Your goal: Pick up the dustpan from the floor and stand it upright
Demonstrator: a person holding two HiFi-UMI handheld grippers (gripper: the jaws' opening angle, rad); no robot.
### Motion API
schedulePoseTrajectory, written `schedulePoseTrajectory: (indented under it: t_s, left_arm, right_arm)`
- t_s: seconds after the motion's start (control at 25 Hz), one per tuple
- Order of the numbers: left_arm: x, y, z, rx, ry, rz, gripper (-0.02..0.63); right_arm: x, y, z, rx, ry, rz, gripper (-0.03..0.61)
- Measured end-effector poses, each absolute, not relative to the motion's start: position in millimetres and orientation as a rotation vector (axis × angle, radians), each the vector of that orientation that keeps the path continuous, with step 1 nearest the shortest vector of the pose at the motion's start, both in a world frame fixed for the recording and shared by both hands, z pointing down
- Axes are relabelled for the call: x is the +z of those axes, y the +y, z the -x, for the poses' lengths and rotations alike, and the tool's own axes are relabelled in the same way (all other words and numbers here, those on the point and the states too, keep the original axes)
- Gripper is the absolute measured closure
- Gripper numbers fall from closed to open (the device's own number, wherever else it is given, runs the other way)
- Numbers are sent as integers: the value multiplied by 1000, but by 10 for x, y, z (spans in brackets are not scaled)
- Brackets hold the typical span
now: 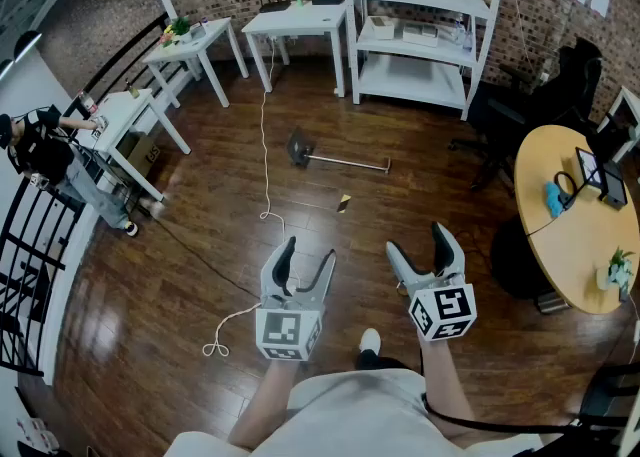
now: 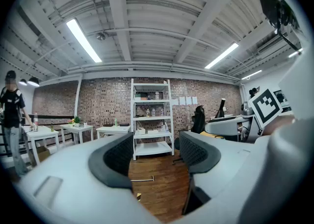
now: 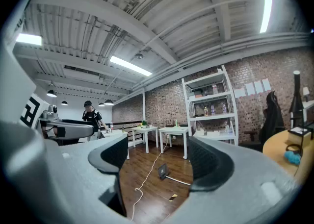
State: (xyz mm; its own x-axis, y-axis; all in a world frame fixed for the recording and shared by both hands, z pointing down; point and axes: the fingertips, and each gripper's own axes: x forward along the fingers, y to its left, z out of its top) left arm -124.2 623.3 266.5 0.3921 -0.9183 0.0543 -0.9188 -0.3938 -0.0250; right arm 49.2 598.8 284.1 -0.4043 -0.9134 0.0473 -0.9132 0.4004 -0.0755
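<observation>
- The dustpan (image 1: 302, 149) lies flat on the floor (image 1: 200, 245), straight ahead of the person and well apart from both claws; it has not been picked up.
- Its long axis runs across the head view: the dark pan is at the left end and the thin handle (image 1: 352, 161) reaches right, tilting slightly toward the person.
- The left gripper (image 1: 309, 250) is held level with its jaws apart and nothing between them. It lines up roughly with the pan end.
- The right gripper (image 1: 418, 240) is also level, with its jaws wide apart and empty. It sits closer to the free end of the handle, and its own view frames the dustpan (image 3: 162, 170) between the jaws, so it looks the likelier one to take the handle.
- Neither claw can reach from here; the person would have to step forward and lower a gripper.
- The floor is dark, glossy wood planks. A white cable (image 1: 265, 135) runs down just left of the pan and ends in a loop near the left gripper. A small yellow scrap (image 1: 344, 203) lies between the dustpan and the claws.
- Around the room are a brick wall, a white shelf (image 1: 420, 35), white tables (image 1: 295, 20), a round desk (image 1: 560, 215) at the right and a person (image 1: 45, 150) at the left by a railing.
</observation>
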Motion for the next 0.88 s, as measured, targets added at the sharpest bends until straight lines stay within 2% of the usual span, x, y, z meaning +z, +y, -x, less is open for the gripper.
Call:
schedulePoseTrajectory:
  t_s: [0.12,0.52,0.88]
  left_arm:
    - [2774,5769,1092,128,-1704,-2612,301]
    - [3322,4018,960,158,-1620,-2532,307]
    - [3353,1574,1483,96,-1675,-2518,307]
  right_arm:
    - [2858,5487,-619,-113,2622,1729,204]
    - [3600,4012,-623,-332,2754,1762,204]
    - [3447,1756,-152,-196,2960,1677,204]
